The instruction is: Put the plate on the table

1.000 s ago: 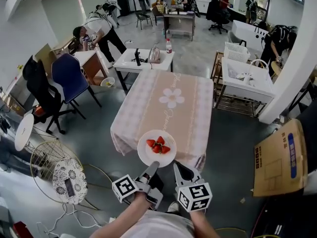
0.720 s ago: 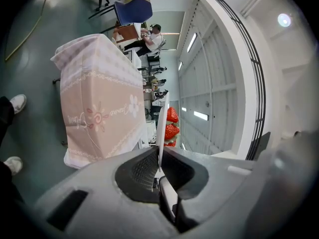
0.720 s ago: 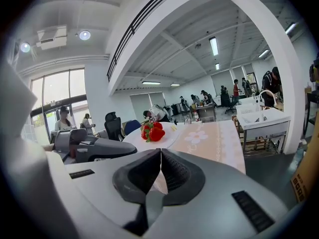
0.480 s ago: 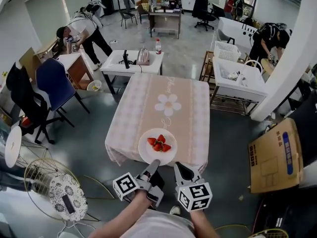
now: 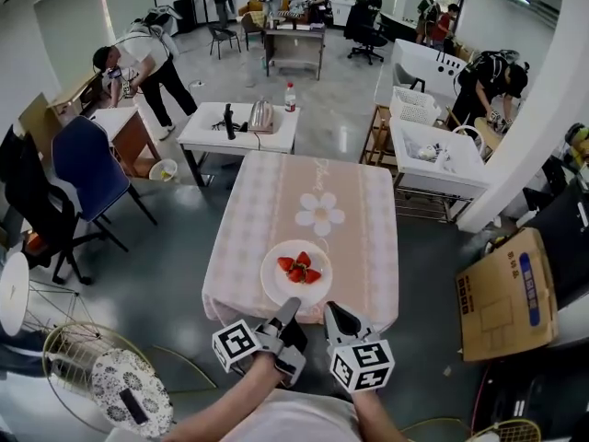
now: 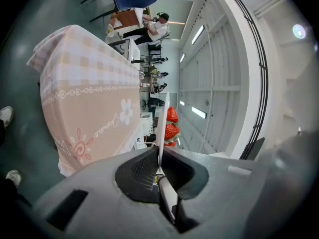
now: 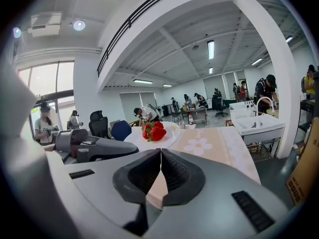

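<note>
The pink tabletop [image 5: 313,182] is just ahead. The white plate [image 5: 274,282] hangs over its near end, held flat so the strawberries [image 5: 299,269] don't roll off. The left claw [image 5: 287,311] pinches the plate's rim. The right claw [image 5: 331,313] is closed on nothing, just beside it.

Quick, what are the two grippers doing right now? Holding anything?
Left gripper: closed on the rim of the plate with strawberries.
Right gripper: closed, holding nothing.

A grey floor [image 5: 175,247] spreads under a white desk [image 5: 241,129] and a blue chair [image 5: 85,168] — a white pillar [image 5: 543,127] rises at right, strip lights [image 7: 211,49] glow overhead.
</note>
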`<act>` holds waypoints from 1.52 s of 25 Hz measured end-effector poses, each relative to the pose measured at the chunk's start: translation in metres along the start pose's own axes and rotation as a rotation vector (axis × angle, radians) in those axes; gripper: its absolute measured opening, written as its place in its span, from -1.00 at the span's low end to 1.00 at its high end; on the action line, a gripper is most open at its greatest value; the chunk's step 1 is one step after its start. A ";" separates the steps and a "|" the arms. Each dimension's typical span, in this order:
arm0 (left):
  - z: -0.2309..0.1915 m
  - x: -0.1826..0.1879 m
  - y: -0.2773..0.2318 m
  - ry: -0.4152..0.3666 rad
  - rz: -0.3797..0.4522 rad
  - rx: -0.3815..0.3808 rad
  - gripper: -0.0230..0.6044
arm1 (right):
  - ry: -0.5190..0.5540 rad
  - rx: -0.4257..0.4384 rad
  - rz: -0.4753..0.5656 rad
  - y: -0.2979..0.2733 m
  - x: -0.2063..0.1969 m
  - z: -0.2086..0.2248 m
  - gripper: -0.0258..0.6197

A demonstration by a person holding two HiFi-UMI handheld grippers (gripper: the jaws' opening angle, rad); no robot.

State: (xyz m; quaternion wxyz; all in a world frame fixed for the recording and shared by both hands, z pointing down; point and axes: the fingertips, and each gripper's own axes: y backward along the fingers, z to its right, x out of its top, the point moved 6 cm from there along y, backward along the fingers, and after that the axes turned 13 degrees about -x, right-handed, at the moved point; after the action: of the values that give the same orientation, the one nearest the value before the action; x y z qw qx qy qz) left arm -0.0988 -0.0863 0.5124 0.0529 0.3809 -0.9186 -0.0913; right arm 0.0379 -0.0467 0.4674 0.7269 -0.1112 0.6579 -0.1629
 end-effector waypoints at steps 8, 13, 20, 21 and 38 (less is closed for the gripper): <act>0.001 0.054 0.009 0.020 0.028 -0.026 -0.87 | 0.029 0.005 0.006 -0.035 0.013 -0.043 -0.91; -0.001 0.078 0.014 0.023 0.051 -0.023 -0.87 | 0.032 0.020 -0.005 -0.052 0.012 -0.058 -0.91; -0.005 0.094 0.007 0.017 0.053 -0.008 -0.87 | 0.029 0.012 -0.002 -0.067 0.017 -0.059 -0.91; -0.006 0.093 0.005 0.018 0.050 -0.004 -0.87 | 0.027 0.011 -0.003 -0.068 0.017 -0.058 -0.91; -0.046 0.087 -0.083 0.026 0.036 0.057 -0.87 | 0.033 0.031 -0.038 -0.130 0.035 0.018 -0.91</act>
State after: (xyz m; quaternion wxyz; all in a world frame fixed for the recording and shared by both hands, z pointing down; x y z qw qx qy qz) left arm -0.0950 -0.2115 0.5420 0.0556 0.3668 -0.9267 -0.0592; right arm 0.0472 -0.1809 0.4859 0.7141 -0.1100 0.6651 -0.1887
